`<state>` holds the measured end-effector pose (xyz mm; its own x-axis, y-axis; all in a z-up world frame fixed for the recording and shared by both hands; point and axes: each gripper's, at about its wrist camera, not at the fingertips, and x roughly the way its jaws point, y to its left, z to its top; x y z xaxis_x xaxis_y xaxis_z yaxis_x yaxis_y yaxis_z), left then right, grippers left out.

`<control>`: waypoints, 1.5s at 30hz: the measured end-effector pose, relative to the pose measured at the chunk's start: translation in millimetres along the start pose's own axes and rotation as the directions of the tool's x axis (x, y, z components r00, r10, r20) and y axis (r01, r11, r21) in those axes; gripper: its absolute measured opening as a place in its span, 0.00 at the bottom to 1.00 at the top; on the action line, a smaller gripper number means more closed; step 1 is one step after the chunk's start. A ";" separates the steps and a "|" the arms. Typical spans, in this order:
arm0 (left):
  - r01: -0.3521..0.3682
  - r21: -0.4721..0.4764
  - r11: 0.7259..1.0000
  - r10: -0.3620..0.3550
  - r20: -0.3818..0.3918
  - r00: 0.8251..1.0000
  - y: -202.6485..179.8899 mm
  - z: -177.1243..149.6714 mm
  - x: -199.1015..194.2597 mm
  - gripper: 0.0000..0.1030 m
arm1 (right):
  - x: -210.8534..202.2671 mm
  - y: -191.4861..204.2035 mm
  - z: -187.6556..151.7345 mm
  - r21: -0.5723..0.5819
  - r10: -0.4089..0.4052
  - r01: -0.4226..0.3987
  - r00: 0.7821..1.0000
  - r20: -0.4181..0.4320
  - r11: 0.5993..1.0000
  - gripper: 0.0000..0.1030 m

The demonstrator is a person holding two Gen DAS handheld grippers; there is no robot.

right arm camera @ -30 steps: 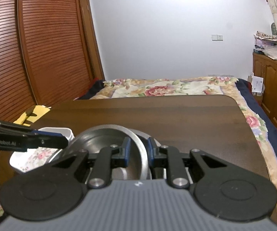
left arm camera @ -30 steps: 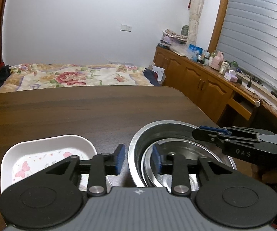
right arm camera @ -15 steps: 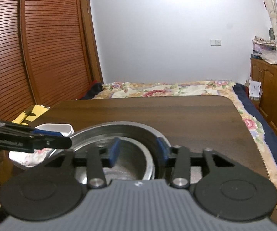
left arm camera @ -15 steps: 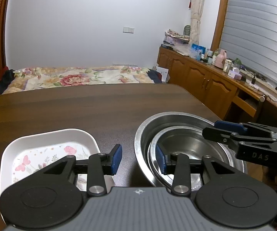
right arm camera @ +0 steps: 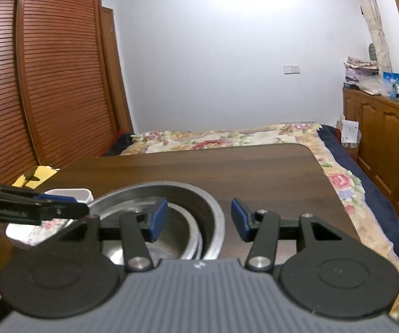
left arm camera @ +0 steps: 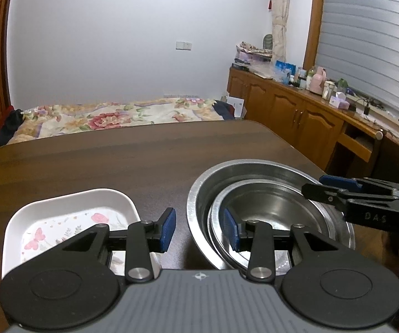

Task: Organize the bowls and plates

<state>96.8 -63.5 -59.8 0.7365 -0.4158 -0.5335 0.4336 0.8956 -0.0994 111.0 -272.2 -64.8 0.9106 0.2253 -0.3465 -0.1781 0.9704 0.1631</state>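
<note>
A large steel bowl (left arm camera: pixel 255 169) stands on the dark wooden table (left arm camera: pixel 116 161) with a smaller steel bowl (left arm camera: pixel 271 208) nested inside it. A white plate with a flower and butterfly print (left arm camera: pixel 69 216) lies to its left. My left gripper (left arm camera: pixel 199 230) is open and empty, above the gap between the plate and the bowls' left rim. My right gripper (right arm camera: pixel 199 219) is open and empty, above the large bowl's right rim (right arm camera: pixel 216 216); it also shows in the left wrist view (left arm camera: pixel 338 188). The plate shows partly in the right wrist view (right arm camera: pixel 69 194).
A bed with a floral cover (left arm camera: pixel 110 116) lies beyond the table's far edge. Wooden cabinets with bottles and boxes on top (left arm camera: pixel 310 111) line the right wall. A slatted wooden wardrobe (right arm camera: pixel 47 83) stands at the left.
Both grippers have opened wider and drawn back and up from the bowls. The right gripper, narrow over the bowl rim a second ago, now stands wide open.
</note>
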 end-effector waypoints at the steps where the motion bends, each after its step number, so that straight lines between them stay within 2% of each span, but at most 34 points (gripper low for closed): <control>1: -0.001 0.001 1.000 0.001 -0.005 1.000 -1.6 0.0 1.0 0.40 | 1.5 -0.6 -1.9 0.000 -0.005 0.005 1.000 -0.006 1.000 0.51; 13: -0.030 0.019 0.999 0.031 -0.038 0.999 -12.6 -2.9 9.3 0.37 | 7.4 -1.0 -18.0 0.045 0.018 -0.015 0.998 -0.052 0.999 0.51; 38: -0.041 0.026 0.999 0.042 -0.034 0.999 -17.5 -11.5 11.9 0.35 | 10.5 2.9 -22.6 0.089 0.076 -0.069 0.994 -0.079 0.994 0.51; 40: -0.042 0.026 0.999 0.043 -0.033 0.999 -17.0 -11.5 12.0 0.35 | 11.0 4.1 -23.2 0.086 0.082 -0.075 0.993 -0.082 0.993 0.48; 41: -0.041 0.025 0.999 0.042 -0.034 0.999 -18.0 -11.7 11.7 0.35 | 11.1 5.0 -23.6 0.084 0.084 -0.077 0.993 -0.084 0.993 0.43; 45: -0.038 0.017 0.999 0.039 -0.039 0.999 -17.4 -11.4 11.5 0.35 | 11.3 5.2 -23.3 0.088 0.081 -0.073 0.993 -0.083 0.993 0.40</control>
<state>91.8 -82.1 -73.8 0.7321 -0.3746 -0.5689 0.4144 0.9078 -0.0645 111.7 -262.6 -89.4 0.8590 0.3095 -0.4078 -0.2108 0.9397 0.2692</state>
